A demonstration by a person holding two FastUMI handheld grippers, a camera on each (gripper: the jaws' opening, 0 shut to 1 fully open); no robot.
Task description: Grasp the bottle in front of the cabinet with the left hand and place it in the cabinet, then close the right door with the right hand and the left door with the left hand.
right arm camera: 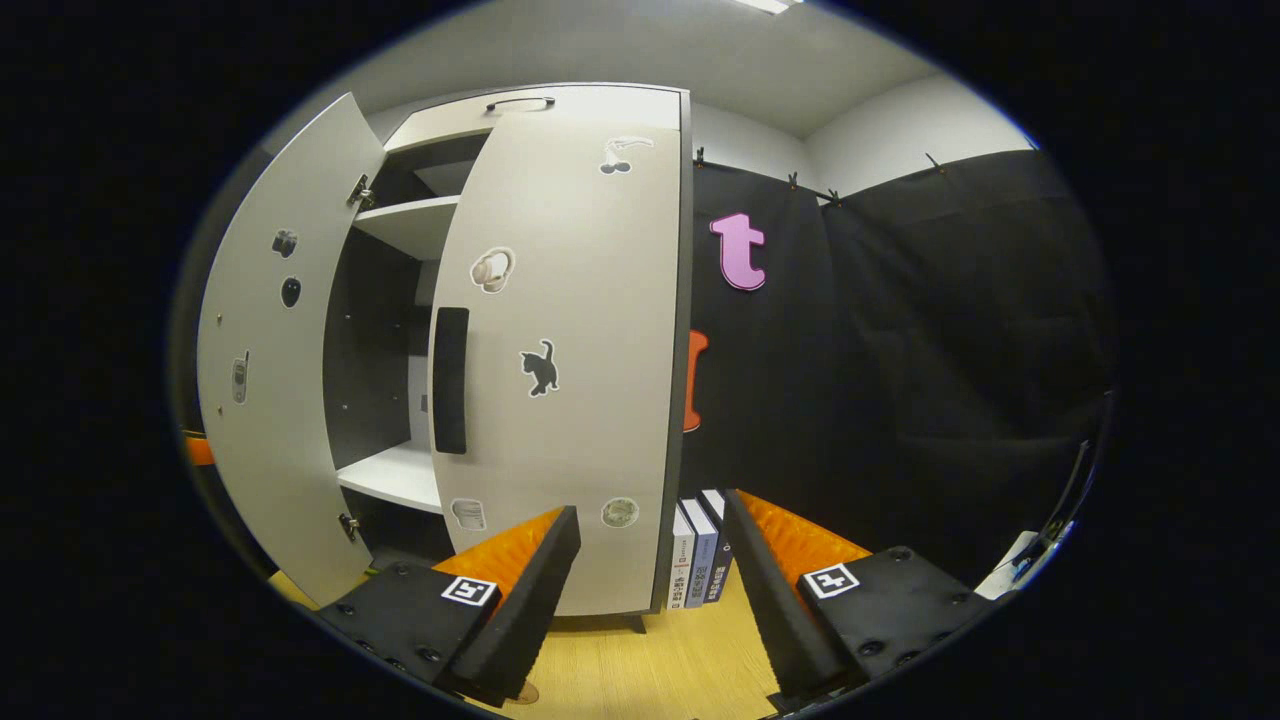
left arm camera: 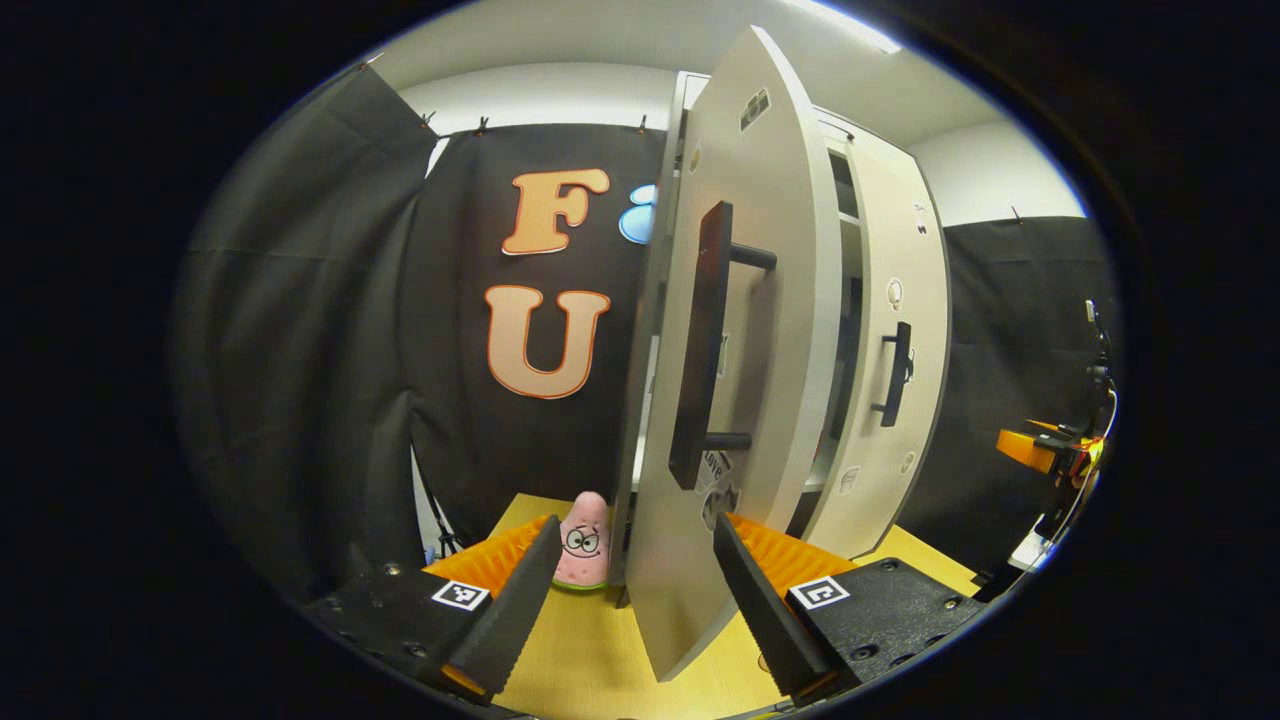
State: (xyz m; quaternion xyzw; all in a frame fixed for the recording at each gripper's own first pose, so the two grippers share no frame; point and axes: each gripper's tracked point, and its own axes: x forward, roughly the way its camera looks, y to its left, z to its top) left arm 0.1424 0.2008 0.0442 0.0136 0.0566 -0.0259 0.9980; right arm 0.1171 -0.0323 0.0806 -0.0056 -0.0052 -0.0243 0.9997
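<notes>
The white cabinet's left door [left arm camera: 770,330] stands half open, nearly edge-on and very close, with its long dark handle [left arm camera: 700,350] facing me. Its lower corner sits between the fingers of my left gripper [left arm camera: 640,610], which is open and wide apart. Beyond it the right door [left arm camera: 900,300] looks shut or nearly so. In the right gripper view, that right door [right arm camera: 580,300] with its stickers fills the front. The left door [right arm camera: 270,400] swings out to the left, showing bare shelves [right arm camera: 395,475]. My right gripper [right arm camera: 650,600] is open and holds nothing, a short way back from the cabinet.
A pink star-shaped toy [left arm camera: 585,540] stands on the wooden table [left arm camera: 590,650] left of the open door. Several upright books [right arm camera: 700,560] stand beside the cabinet's right side. An orange and black device [left arm camera: 1040,450] is at the far right edge.
</notes>
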